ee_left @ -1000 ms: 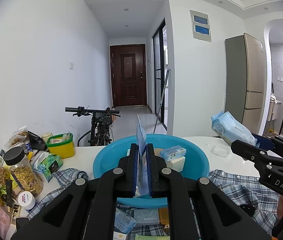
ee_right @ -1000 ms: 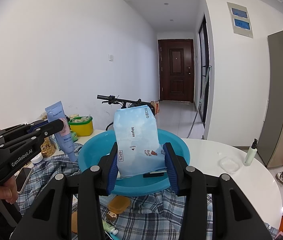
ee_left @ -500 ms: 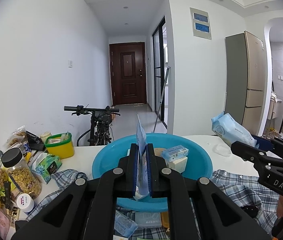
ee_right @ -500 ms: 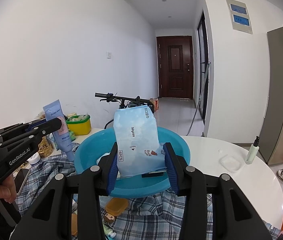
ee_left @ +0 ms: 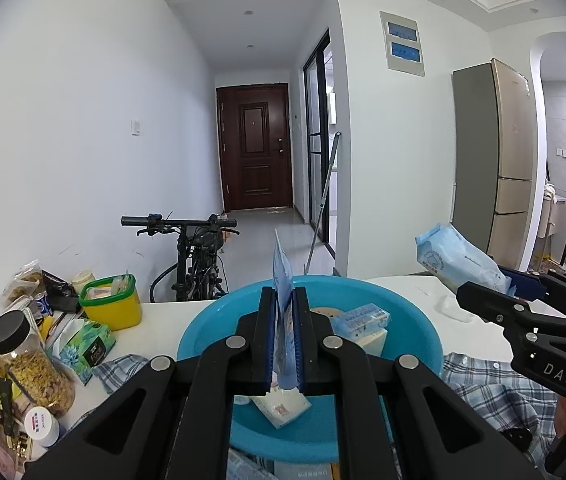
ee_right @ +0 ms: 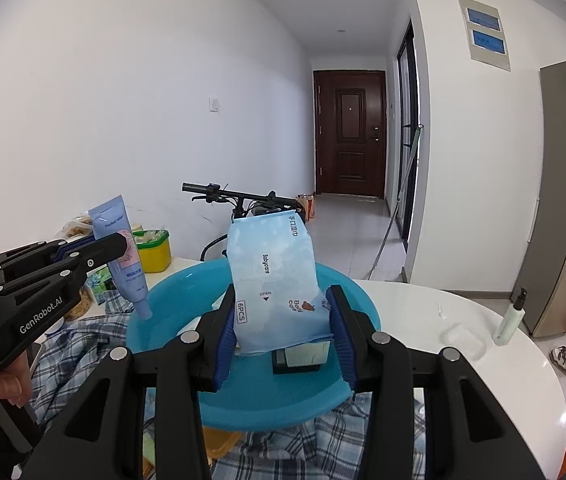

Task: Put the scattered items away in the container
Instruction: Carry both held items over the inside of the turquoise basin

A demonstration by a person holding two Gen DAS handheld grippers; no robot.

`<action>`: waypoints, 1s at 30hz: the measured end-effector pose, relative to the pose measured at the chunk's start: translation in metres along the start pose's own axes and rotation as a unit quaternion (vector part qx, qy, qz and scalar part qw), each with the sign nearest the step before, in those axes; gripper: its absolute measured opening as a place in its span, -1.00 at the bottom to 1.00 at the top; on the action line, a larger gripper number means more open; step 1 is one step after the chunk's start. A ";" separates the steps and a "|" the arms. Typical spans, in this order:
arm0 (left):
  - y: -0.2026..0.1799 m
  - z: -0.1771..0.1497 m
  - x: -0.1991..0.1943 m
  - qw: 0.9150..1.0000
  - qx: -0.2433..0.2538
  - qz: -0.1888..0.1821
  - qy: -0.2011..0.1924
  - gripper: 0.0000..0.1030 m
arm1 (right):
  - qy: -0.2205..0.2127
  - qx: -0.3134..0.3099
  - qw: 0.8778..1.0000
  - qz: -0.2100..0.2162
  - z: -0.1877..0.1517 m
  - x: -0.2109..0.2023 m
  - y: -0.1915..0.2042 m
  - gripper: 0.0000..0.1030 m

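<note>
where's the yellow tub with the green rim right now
In the left wrist view the yellow tub sits on the white table at the left, beyond the blue basin's left rim, in front of the bicycle.

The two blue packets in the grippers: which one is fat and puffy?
The wipes pack in the right gripper; the left gripper's tube is thin.
</note>
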State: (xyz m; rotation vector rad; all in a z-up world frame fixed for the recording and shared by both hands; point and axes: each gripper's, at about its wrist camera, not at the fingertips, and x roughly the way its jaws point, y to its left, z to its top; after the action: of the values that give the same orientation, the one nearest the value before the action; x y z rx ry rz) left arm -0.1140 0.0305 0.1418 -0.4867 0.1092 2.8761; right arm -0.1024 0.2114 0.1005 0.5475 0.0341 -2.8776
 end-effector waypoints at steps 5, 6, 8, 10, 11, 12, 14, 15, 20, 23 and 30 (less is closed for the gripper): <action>0.006 0.005 0.025 1.000 0.001 0.000 0.007 -0.82 | 0.003 0.001 1.000 0.000 0.008 0.020 -0.004 -0.20; 0.007 0.007 0.030 1.000 0.001 -0.001 0.008 -0.82 | 0.003 0.002 1.000 0.000 0.009 0.024 -0.005 -0.20; 0.009 0.009 0.038 1.000 0.001 -0.001 0.009 -0.82 | 0.004 0.005 1.000 0.002 0.010 0.032 -0.006 -0.20; 0.012 0.010 0.049 1.000 0.000 0.000 0.011 -0.82 | 0.007 0.007 1.000 0.005 0.012 0.040 -0.006 -0.20; 0.014 0.011 0.056 1.000 -0.002 0.000 0.013 -0.82 | 0.008 0.008 1.000 0.007 0.012 0.044 -0.006 -0.20; 0.015 0.012 0.063 1.000 -0.004 -0.001 0.016 -0.82 | 0.009 0.007 1.000 0.007 0.013 0.049 -0.007 -0.20; 0.020 0.012 0.074 1.000 -0.009 -0.004 0.021 -0.82 | 0.011 0.008 1.000 0.007 0.015 0.057 -0.008 -0.20; 0.022 0.012 0.080 1.000 -0.011 -0.005 0.023 -0.82 | 0.012 0.009 1.000 0.006 0.016 0.061 -0.010 -0.20; 0.031 0.014 0.115 0.999 -0.022 -0.004 0.037 -0.82 | 0.013 0.007 1.000 -0.001 0.024 0.081 -0.015 -0.20; 0.035 0.015 0.134 0.999 -0.017 -0.001 0.045 -0.82 | 0.012 0.004 1.000 -0.006 0.029 0.094 -0.017 -0.20; 0.040 0.023 0.163 0.999 -0.010 0.003 0.053 -0.82 | 0.013 0.012 1.000 -0.003 0.046 0.123 -0.022 -0.20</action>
State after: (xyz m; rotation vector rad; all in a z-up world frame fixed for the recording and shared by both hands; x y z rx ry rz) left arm -0.2807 0.0276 0.1105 -0.6434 0.0989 2.8594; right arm -0.2352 0.2054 0.0975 0.5917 0.0042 -2.8805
